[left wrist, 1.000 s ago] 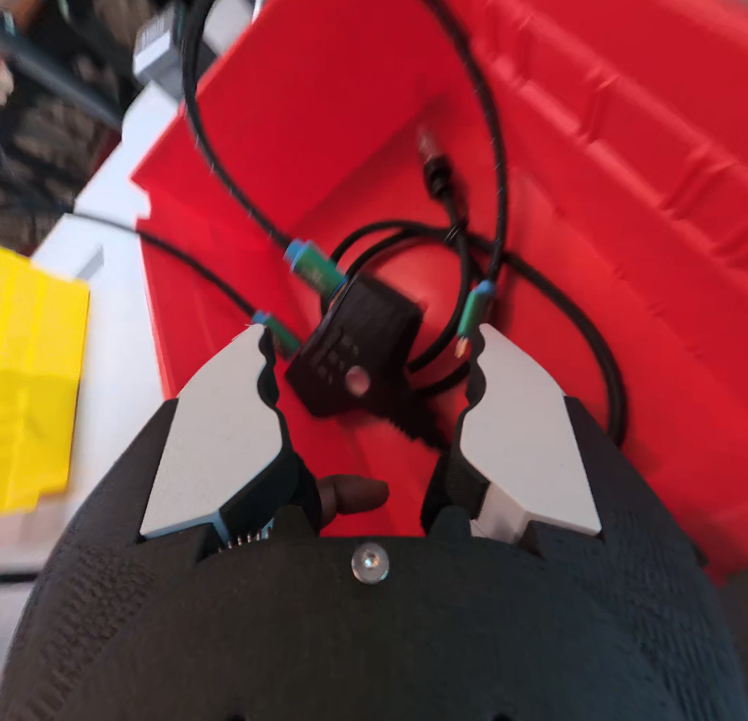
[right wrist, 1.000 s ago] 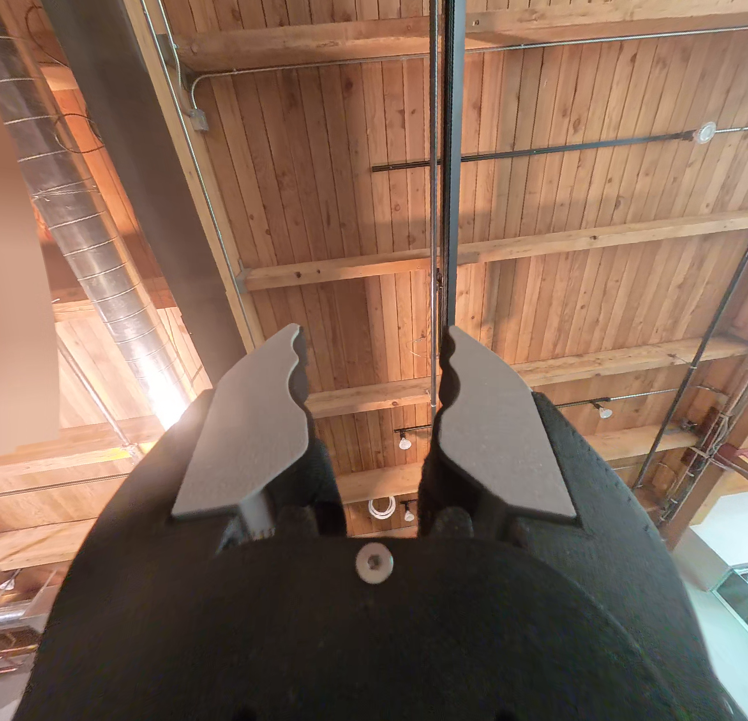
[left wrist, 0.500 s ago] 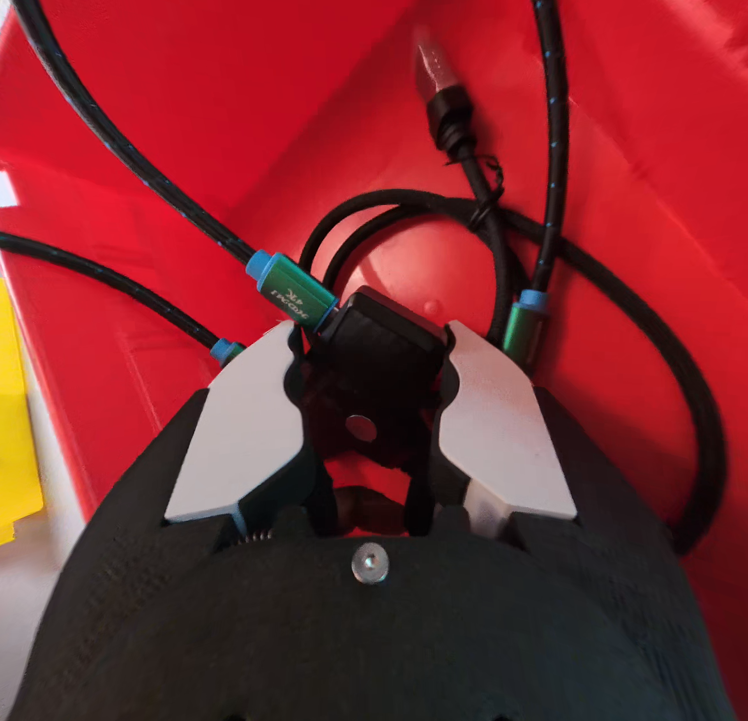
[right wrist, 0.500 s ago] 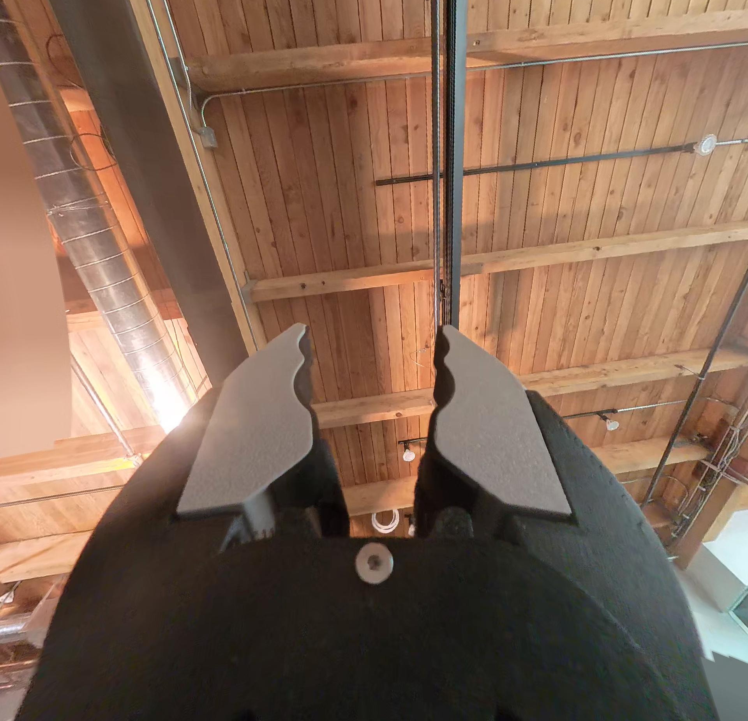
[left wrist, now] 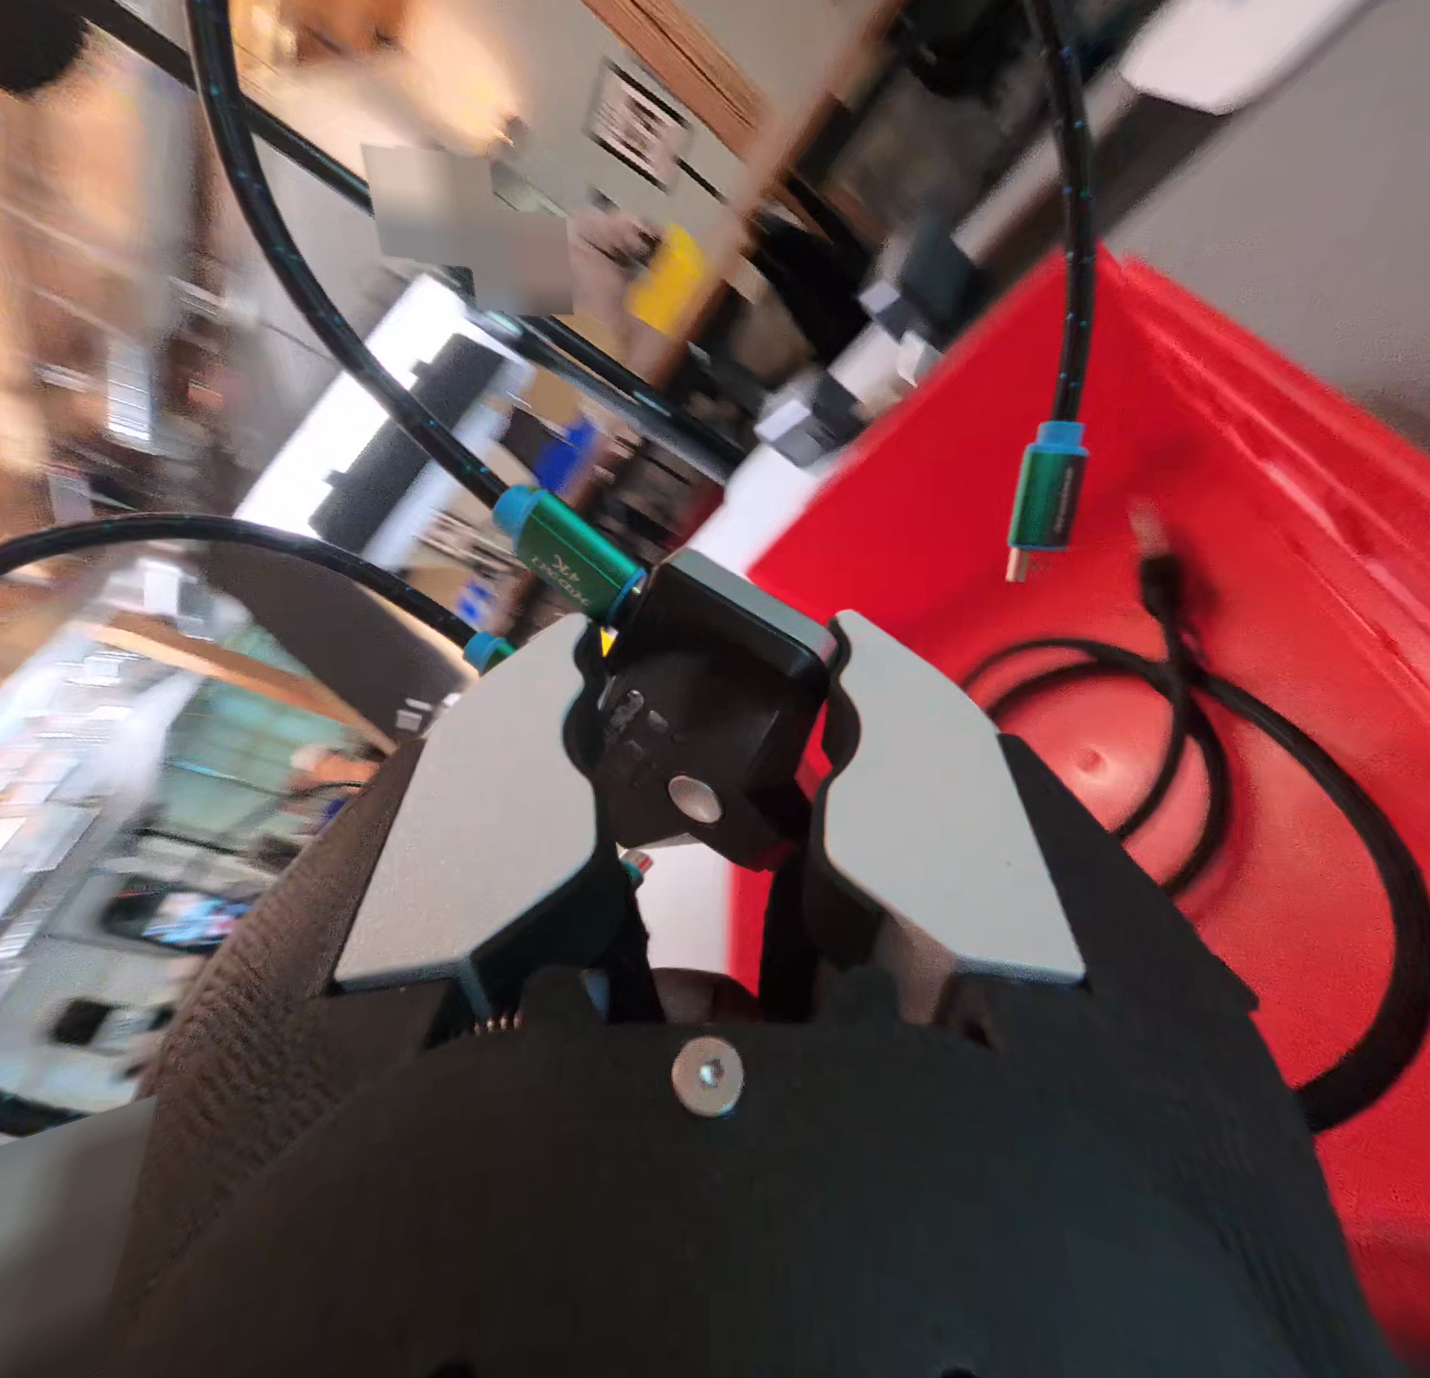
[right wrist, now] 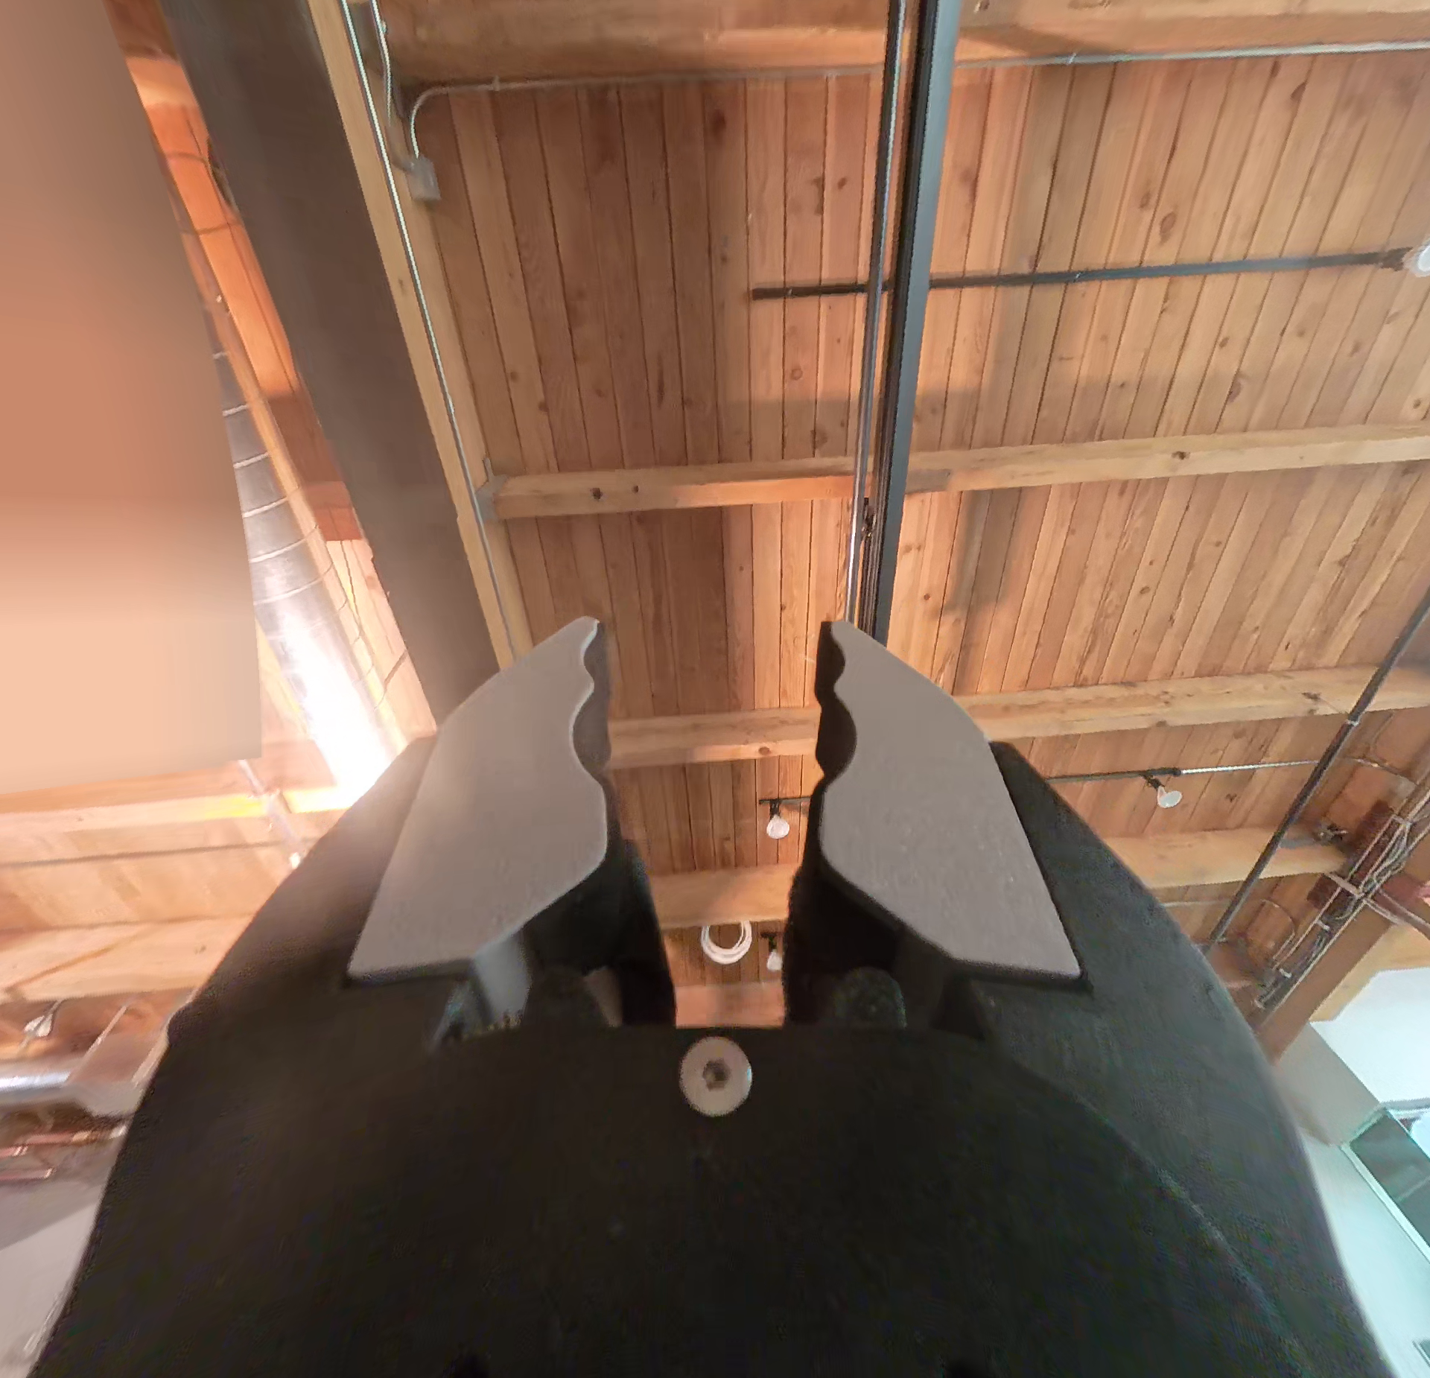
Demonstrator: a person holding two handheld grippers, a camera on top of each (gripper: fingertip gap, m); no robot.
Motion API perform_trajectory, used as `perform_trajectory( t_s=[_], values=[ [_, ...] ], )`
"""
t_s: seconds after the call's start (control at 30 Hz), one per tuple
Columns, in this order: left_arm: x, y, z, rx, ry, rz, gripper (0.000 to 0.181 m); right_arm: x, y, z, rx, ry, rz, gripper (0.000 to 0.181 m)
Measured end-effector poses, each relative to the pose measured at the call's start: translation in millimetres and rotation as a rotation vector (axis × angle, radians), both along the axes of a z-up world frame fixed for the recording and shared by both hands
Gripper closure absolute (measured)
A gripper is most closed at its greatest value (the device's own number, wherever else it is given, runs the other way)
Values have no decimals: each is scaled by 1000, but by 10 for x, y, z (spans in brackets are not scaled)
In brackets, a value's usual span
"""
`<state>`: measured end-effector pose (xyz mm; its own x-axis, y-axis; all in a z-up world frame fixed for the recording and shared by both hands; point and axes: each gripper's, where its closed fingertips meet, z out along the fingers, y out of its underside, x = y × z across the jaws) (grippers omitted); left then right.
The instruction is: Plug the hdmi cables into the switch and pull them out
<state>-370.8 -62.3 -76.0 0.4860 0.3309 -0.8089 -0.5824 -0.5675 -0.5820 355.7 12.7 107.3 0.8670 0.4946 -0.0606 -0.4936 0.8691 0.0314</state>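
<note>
switch (left wrist: 716, 714) between tilted left jaws

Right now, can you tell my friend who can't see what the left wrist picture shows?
The left gripper is shut on a small black switch, held up beside a red bin. One green-ended cable plug is in the switch, and another green plug dangles free over the bin. A black cable lies coiled in the bin; the room behind is blurred.
</note>
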Motion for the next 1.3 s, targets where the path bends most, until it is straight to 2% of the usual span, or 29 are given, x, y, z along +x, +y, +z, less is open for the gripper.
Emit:
perform_trajectory(
  t_s=[0.1,0.17,0.3,0.47,0.57,0.67,0.73,0.8,0.83,0.9,0.97,1.03,1.1,1.2,1.3],
  values=[
    [363,-127,647,225,302,14,128,-141,30,17,-18,-44,17,128],
    [639,-188,924,325,486,12,130,-232,43,28,-27,-69,44,128],
    [1172,-142,1144,396,730,-47,130,-571,22,65,-48,-182,135,131],
    [1933,-43,1251,461,986,-135,130,-1303,-227,12,-13,-424,282,134],
    [2478,-3,1226,497,1125,-237,130,-1892,-458,-173,-29,-635,418,145],
    [2901,91,1117,475,1165,-358,130,-2720,-734,-630,-151,-1020,654,162],
    [3073,161,1030,445,1168,-418,130,-3248,-840,-1040,-284,-1270,754,143],
    [3221,232,924,416,1162,-481,130,-3603,-745,-1344,-412,-1390,703,120],
    [3285,263,876,404,1160,-506,130,-3702,-675,-1423,-448,-1393,674,116],
    [3402,321,785,382,1161,-554,130,-3792,-573,-1488,-477,-1346,682,120],
    [3512,389,671,346,1150,-616,130,-3810,-556,-1493,-475,-1300,787,125],
    [3632,457,528,297,1145,-681,130,-3809,-563,-1493,-450,-1273,893,134],
    [3760,521,357,235,1142,-762,130,-3824,-495,-1530,-468,-1260,940,154],
    [3811,645,198,151,1034,-809,127,-3833,-359,-1596,-503,-1246,1044,157],
    [3763,721,42,9,866,-821,119,-3822,-65,-1600,-598,-1117,1115,159]
  ],
)
